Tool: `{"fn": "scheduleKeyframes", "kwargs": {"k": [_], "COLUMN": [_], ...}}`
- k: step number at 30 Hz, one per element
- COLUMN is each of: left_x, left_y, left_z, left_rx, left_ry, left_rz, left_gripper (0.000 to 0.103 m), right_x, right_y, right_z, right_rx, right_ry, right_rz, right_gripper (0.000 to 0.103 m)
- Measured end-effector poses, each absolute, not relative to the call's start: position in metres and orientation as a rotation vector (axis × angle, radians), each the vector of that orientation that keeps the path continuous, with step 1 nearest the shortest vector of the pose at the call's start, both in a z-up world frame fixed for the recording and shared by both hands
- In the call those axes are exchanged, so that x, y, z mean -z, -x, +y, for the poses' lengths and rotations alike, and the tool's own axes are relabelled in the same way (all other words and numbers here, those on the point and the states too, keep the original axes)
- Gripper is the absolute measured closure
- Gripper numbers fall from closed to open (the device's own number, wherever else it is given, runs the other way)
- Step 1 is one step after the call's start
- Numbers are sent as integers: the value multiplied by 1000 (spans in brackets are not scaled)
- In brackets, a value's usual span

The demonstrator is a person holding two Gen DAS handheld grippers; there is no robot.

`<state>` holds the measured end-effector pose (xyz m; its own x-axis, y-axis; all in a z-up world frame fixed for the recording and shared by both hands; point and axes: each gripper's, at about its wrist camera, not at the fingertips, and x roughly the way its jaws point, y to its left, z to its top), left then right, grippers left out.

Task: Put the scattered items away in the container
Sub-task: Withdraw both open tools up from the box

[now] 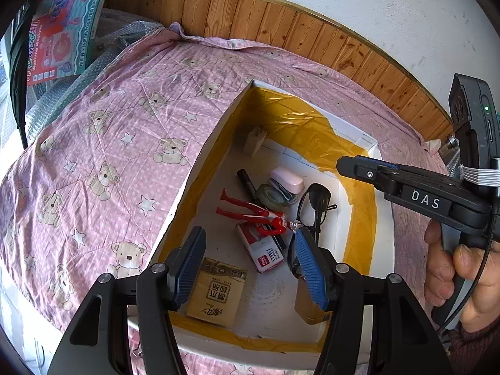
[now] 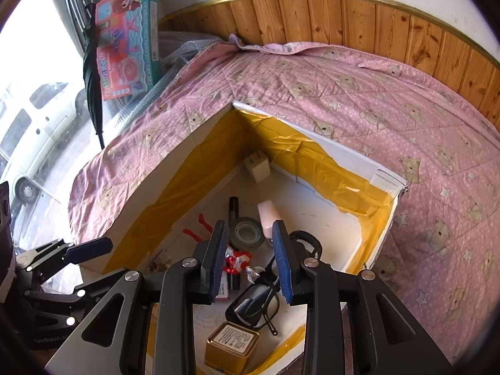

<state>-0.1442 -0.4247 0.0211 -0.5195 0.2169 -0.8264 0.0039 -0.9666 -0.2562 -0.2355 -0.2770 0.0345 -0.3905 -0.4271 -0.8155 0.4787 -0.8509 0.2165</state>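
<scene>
Hovering over an open white box (image 1: 200, 168) lined with yellow tape, my left claw (image 1: 250, 268) fills the bottom of the left wrist view, its blue-padded fingers spread wide with nothing between them. My right claw (image 2: 251, 262) sits low in the right wrist view, also parted and holding nothing. In the left view it enters from the right edge, gripped by my hand (image 1: 453, 278), with "DAS" printed in white on its black body.

The box rests on a pink quilt (image 1: 103, 143) patterned with teddy bears and stars. Inside lie a tan tissue pack (image 1: 215, 293) with Chinese characters, a red and white staple box (image 1: 262, 250) with red print too small to read, a red and silver toy figure (image 1: 250, 211), a black marker (image 1: 247, 181), a roll of tape (image 1: 270, 197), a pink stapler (image 1: 287, 179), black glasses (image 1: 315, 200), a gold tin (image 2: 232, 347) with a printed label, and a white charger plug (image 2: 257, 167) in the far corner.

At the upper left of both views stands a toy carton (image 2: 125, 40); "Washing Machine" appears on it.
</scene>
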Motion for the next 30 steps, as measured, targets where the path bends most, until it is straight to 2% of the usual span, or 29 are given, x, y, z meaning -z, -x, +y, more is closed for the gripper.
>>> {"fn": "scheduleKeyframes", "kwargs": {"k": [9,13,21,30], "left_x": [-29,-34,-42,-48], "left_y": [127,117,97,75], "left_z": [-415,-406,-393,-390], "left_rx": [-2606,-2601,-2581,-2576], "left_ry": [1463,1449,1427,1417], "left_rz": [-294,-256,-226,-229], "left_gripper": [42,42,41,41], "right_x": [-39,-46,-47,-40], "right_y": [191,170,133,107], "right_z": [-285,-284,-276,-259], "right_rx": [2161,2155,2130,2113], "right_ry": [-1296,-1280,-1327,-1407], "right_rz": [205,294,471,463], "right_gripper": [69,60,60,56]}}
